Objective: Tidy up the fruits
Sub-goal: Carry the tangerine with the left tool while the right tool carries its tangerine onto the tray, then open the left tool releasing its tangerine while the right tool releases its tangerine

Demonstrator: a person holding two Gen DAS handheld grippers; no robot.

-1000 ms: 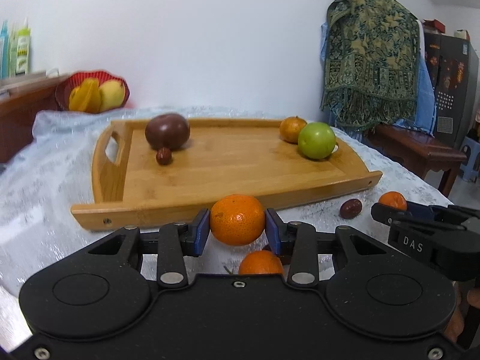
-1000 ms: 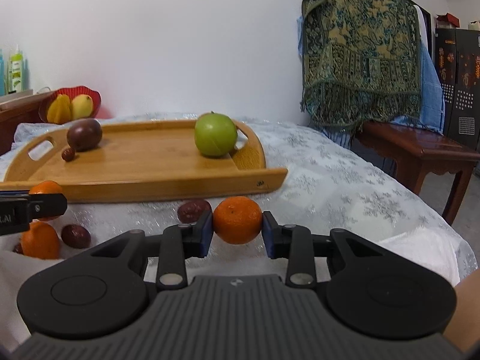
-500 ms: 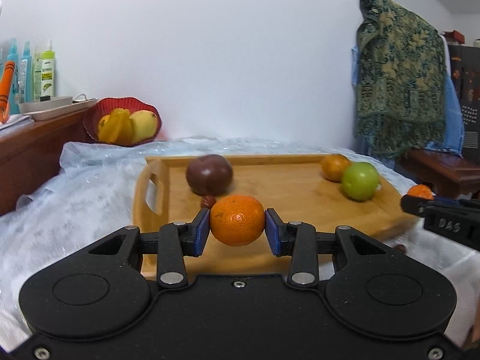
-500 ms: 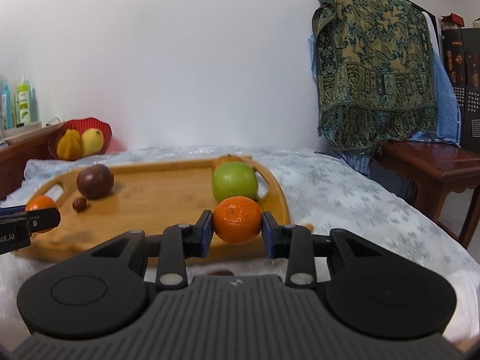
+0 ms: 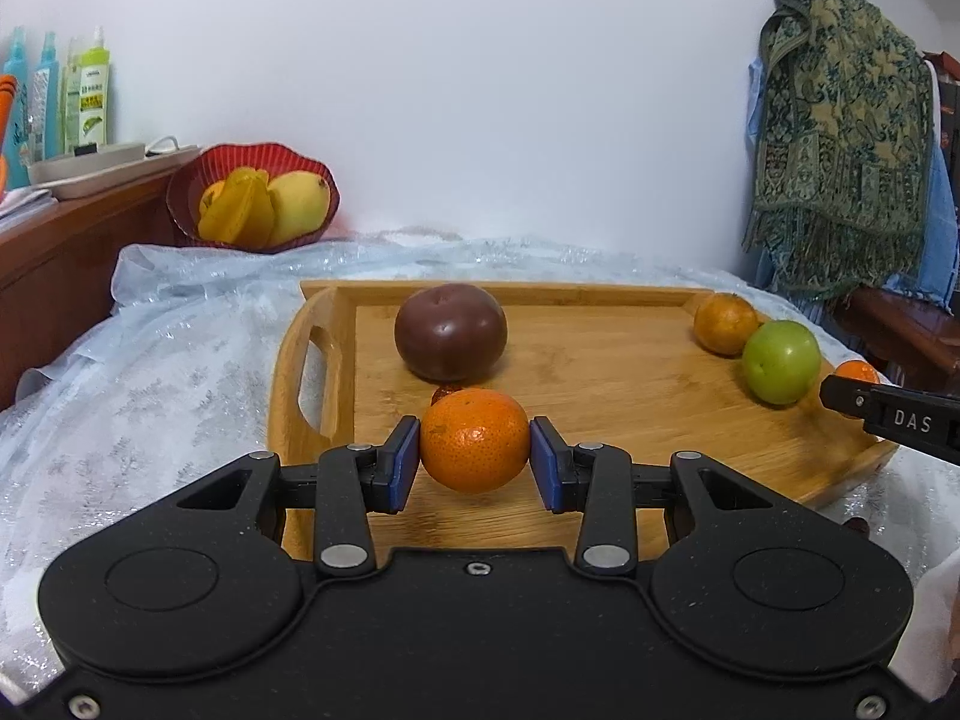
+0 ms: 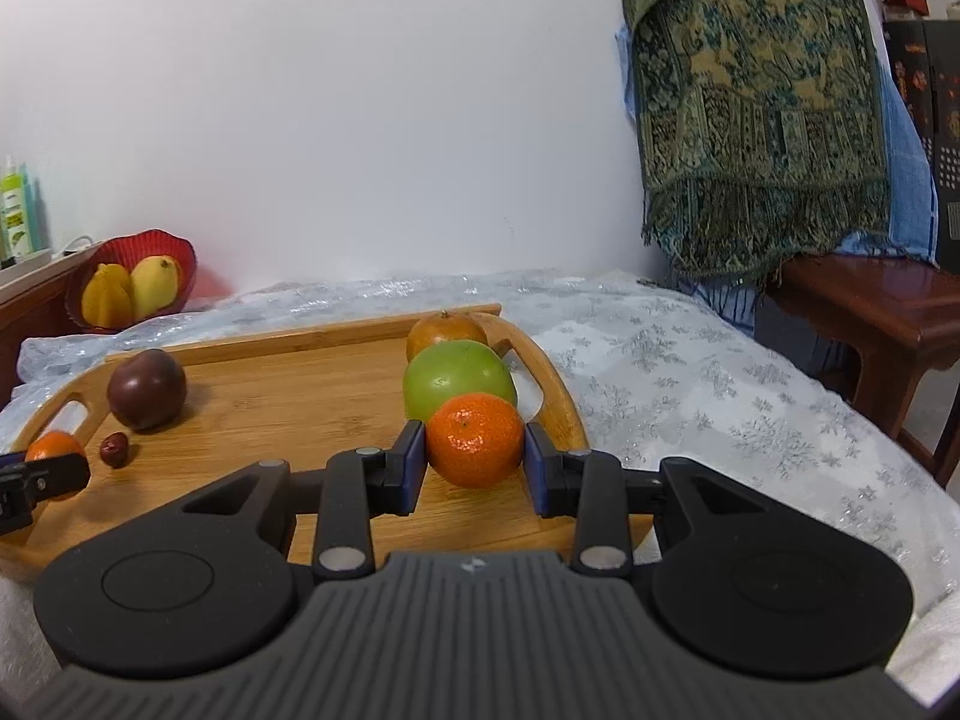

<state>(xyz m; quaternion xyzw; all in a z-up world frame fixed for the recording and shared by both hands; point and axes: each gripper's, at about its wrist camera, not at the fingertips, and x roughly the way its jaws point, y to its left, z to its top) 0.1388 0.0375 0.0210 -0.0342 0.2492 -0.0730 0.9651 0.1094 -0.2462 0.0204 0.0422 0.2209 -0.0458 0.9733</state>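
Your left gripper (image 5: pixel 474 456) is clamped on a mandarin (image 5: pixel 474 441), pads at its widest girth; your right gripper (image 6: pixel 474 459) grips another (image 6: pixel 475 439) likewise. Light, round, soft-skinned, probably bruises if squeezed; may roll on release. Both hang over the tray's (image 5: pixel 630 360) near half: plum (image 5: pixel 450 330) at 12 o'clock from the left, green fruit (image 6: pixel 459 378) at 12 from the right.

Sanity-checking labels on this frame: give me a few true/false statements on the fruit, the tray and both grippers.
1. The left gripper holds an orange. True.
2. The right gripper is empty. False: it is shut on another orange.
3. A green apple sits on the wooden tray. True.
4. The dark purple fruit lies off the tray on the cloth. False: it is on the tray, near the left handle.
5. The red bowl is empty. False: it holds yellow fruit.
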